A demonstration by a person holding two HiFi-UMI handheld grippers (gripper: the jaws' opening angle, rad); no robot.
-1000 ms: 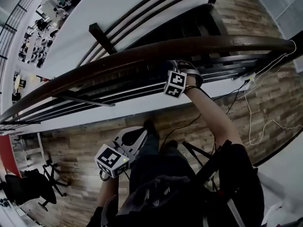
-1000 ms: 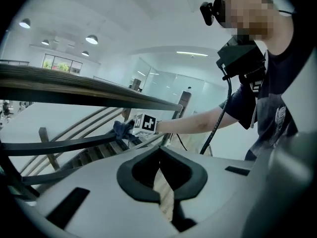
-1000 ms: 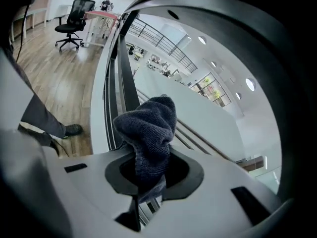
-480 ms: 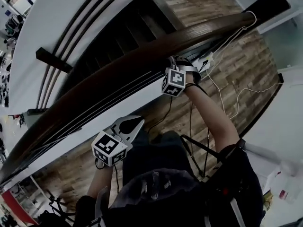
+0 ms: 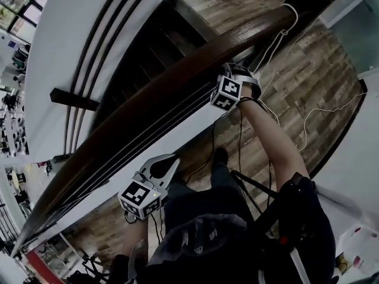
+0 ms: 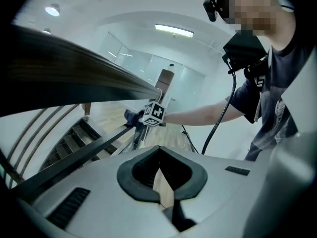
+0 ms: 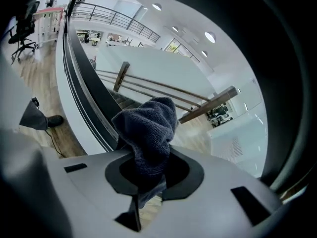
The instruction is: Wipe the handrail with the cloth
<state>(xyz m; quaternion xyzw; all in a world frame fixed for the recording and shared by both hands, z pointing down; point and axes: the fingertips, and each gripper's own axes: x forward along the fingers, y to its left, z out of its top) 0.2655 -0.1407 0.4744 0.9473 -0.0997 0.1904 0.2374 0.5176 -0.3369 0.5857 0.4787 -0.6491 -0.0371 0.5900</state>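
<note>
A dark brown wooden handrail [image 5: 177, 78] curves from lower left to upper right in the head view. My right gripper [image 5: 238, 73] is pressed against its near side close to the upper end. That gripper [image 7: 148, 182] is shut on a dark blue-grey cloth [image 7: 148, 128], which bunches out past the jaws. The left gripper view shows the rail [image 6: 64, 68] overhead, with the cloth [image 6: 131, 117] at its underside. My left gripper [image 5: 169, 165] hangs low beside my body, away from the rail. Its jaws [image 6: 159, 185] are shut with nothing in them.
Thin dark metal rails [image 5: 148, 132] run under the handrail, with a staircase [image 5: 148, 46] beyond it. Cables [image 5: 308, 123] trail over the wooden floor, and a white cord [image 5: 283, 18] loops over the rail's upper end. My shoe [image 5: 220, 155] stands beside the white base wall.
My right gripper has slid with the cloth along the handrail toward its upper right end. The head view has turned with it. My left gripper stays low and shut.
</note>
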